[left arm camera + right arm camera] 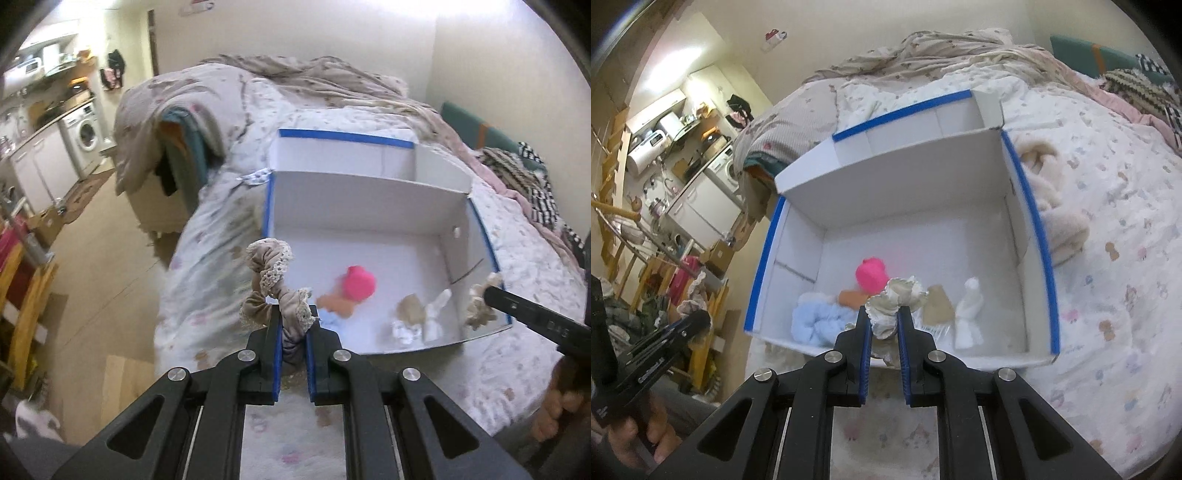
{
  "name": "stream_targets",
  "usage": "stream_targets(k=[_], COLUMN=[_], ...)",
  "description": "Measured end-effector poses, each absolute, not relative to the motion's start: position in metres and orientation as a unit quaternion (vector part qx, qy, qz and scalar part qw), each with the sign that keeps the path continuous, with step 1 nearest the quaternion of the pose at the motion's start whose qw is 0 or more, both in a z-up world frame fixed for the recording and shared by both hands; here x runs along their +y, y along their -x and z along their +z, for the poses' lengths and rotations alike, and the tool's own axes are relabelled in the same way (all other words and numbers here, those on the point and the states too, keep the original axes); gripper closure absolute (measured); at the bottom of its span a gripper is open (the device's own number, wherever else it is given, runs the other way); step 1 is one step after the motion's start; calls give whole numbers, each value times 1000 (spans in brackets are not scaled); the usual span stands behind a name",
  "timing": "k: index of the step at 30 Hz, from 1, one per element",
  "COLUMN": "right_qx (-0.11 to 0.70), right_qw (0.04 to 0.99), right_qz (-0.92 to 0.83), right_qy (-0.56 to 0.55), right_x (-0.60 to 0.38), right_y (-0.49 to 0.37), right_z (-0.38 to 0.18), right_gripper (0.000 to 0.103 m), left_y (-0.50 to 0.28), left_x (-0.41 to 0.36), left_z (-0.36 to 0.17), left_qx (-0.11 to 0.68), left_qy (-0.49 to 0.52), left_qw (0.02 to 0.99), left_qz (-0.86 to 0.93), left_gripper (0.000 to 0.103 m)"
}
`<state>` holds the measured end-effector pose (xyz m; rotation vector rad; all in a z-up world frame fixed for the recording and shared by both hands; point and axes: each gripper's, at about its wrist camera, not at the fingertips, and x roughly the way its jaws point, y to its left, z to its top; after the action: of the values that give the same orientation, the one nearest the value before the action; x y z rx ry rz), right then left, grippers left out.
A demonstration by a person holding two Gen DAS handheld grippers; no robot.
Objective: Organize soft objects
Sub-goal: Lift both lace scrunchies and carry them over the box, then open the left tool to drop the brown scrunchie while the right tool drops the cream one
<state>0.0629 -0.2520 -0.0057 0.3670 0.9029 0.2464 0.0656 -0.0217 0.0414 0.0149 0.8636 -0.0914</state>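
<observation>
A white cardboard box with blue taped edges [369,192] [912,177] sits open on the bed. Inside lie a pink and orange soft toy [356,282] [870,275], a light blue fluffy cloth [820,321], a tan piece [410,310] [936,304] and a white cloth [436,314] [969,314]. My left gripper [293,314] is shut on a beige lace-trimmed scrunchie [271,273], held over the box's near left corner. My right gripper [884,314] is shut on a silvery-white frilled scrunchie [897,295] above the box's near edge; it also shows in the left wrist view [480,306].
The bed carries a patterned white quilt [1108,258], a rumpled beige blanket [295,70] at the far end and a cream fluffy cloth [1056,206] right of the box. A kitchen with a washing machine [86,131] and cluttered floor lie to the left.
</observation>
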Motion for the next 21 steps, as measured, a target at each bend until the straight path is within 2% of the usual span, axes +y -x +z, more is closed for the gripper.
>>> stream_targets(k=[8,21], right_qx=[424,422], right_qw=[882,886], right_qz=[108,128], right_qy=[-176,-141], right_x=[-264,-251], right_y=[-91,-133], right_z=[-4,-8], right_gripper=[88,88], left_y=[-94,-149], left_x=[-35,-61], left_z=[43,15], left_qx=[417,440], left_qy=[-24,-29], left_qw=[907,892], left_qz=[-60,-104], left_gripper=[93,93])
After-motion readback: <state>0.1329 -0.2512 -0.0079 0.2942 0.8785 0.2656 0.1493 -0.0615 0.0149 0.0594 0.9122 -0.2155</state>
